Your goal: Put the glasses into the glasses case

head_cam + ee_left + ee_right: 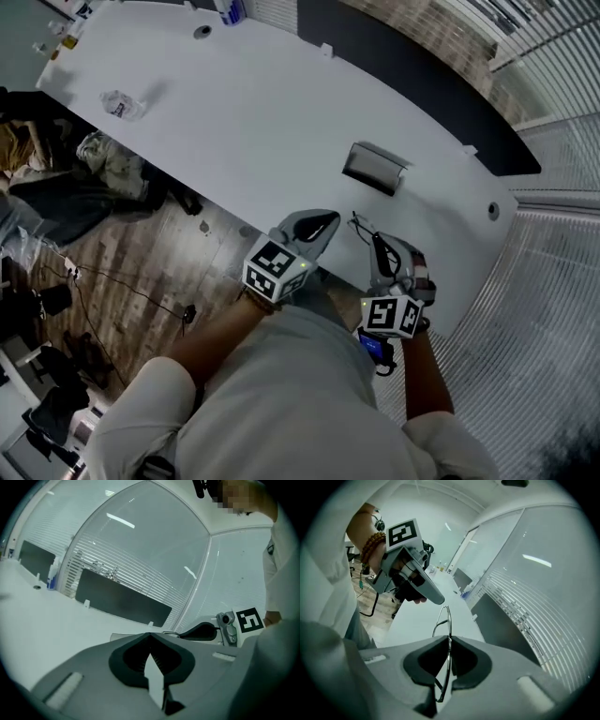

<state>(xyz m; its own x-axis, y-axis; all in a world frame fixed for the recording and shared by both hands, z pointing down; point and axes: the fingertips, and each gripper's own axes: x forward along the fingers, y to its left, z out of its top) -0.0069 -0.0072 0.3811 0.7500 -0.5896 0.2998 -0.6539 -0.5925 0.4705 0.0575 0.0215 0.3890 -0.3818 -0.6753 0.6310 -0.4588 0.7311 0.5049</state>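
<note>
The glasses case [375, 169], a dark grey open box, lies on the white table [253, 112] just beyond both grippers. My right gripper [374, 238] [449, 638] is shut on the thin metal-framed glasses [359, 224] [443, 620], whose rim sticks out edge-on past the fingertips. My left gripper [328, 221] [149, 635] hovers close to its left over the table's near edge, its jaws together with nothing between them. The left gripper view shows the right gripper [206, 631] beside it. The right gripper view shows the left gripper [412, 581] in a hand with a bead bracelet.
A crumpled clear plastic bottle [122, 103] lies at the table's far left. A dark partition [422, 103] runs along the far edge, with slatted blinds [553, 272] to the right. On the wooden floor [131, 272] at the left are cables and bags.
</note>
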